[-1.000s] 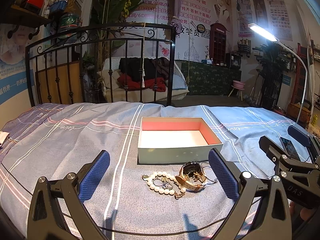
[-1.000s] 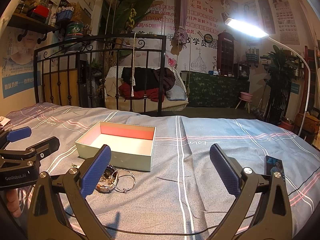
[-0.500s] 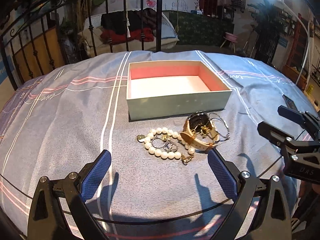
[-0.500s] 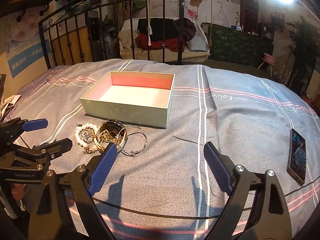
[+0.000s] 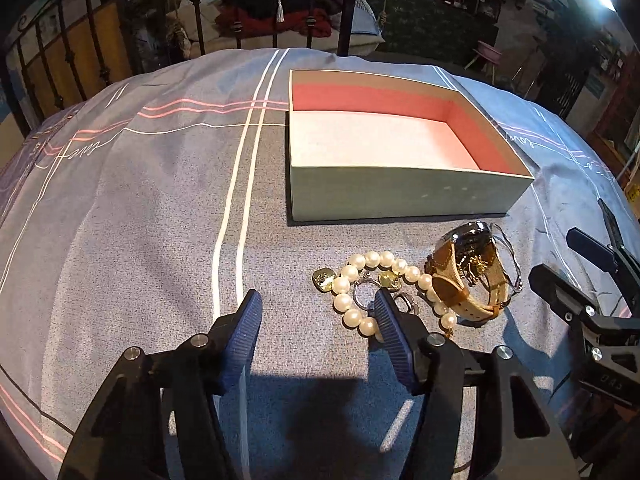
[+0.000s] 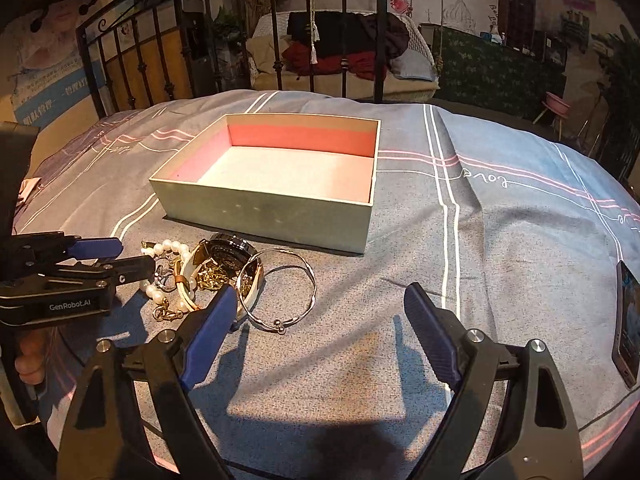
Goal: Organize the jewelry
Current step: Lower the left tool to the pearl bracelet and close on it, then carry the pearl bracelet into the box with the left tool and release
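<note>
Sitting in a heap on the bedspread (image 5: 140,208), just in front of the box (image 5: 400,196), the jewelry is all still out: pearls (image 5: 362,276), watch (image 5: 466,272), bangle (image 6: 280,288), a few small rings/charms tangled w/ them. Box interior is bare, so nothing sorted yet; whole job left, by the look of it.

Left gripper (image 5: 316,322) is spread open, low over the cloth, right-hand pad at the pearls' near edge; contact can't be confirmed. Right gripper (image 6: 316,328) also released, wide, holding nothing, hovering just beside the bangle.

Phone (image 6: 626,320) lies well apart to the right.

Writing: "GenRobot.AI" on left gripper body; "love" script, upside down, on the bedspread; posters behind too small to read.
</note>
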A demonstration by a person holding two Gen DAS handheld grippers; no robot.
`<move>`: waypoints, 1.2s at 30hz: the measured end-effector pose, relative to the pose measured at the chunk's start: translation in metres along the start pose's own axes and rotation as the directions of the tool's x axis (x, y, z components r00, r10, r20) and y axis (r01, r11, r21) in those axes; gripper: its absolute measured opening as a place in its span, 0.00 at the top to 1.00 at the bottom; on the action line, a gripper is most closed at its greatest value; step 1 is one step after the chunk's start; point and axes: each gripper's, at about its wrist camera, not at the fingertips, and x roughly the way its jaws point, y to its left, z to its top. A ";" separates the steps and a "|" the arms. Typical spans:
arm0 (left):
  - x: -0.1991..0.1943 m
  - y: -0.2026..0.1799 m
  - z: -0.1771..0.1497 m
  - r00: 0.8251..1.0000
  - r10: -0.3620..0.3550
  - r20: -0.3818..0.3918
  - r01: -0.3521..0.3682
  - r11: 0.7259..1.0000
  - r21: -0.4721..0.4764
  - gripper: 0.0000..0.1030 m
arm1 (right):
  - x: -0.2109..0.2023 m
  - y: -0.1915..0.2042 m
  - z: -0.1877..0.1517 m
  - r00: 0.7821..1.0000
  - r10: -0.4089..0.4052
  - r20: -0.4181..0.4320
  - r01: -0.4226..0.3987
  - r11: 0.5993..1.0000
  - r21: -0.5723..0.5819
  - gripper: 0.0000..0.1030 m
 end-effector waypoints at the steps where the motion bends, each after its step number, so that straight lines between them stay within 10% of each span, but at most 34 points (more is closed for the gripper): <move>1: 0.002 -0.001 0.001 1.000 0.006 -0.005 -0.006 1.000 -0.005 0.52 | 0.002 0.000 0.000 1.000 0.001 -0.003 -0.001 1.000 0.002 0.18; 9: -0.001 -0.008 -0.005 0.999 0.002 0.047 -0.001 1.000 -0.020 0.91 | 0.016 0.001 0.001 0.999 -0.003 -0.042 0.003 1.000 0.003 0.25; 23: -0.030 -0.008 -0.001 0.990 -0.034 0.134 0.039 0.999 -0.036 0.91 | 0.006 0.012 0.001 0.995 0.096 -0.040 -0.098 0.993 -0.068 0.40; 29: -0.041 -0.012 -0.001 0.987 -0.037 0.157 0.041 0.999 -0.020 0.91 | 0.023 0.027 -0.001 0.980 0.163 -0.114 -0.175 0.979 -0.102 0.87; 36: -0.048 -0.012 -0.001 0.984 -0.046 0.173 0.049 0.999 -0.016 0.91 | 0.011 0.027 -0.005 0.974 0.206 -0.096 -0.215 0.972 -0.091 0.96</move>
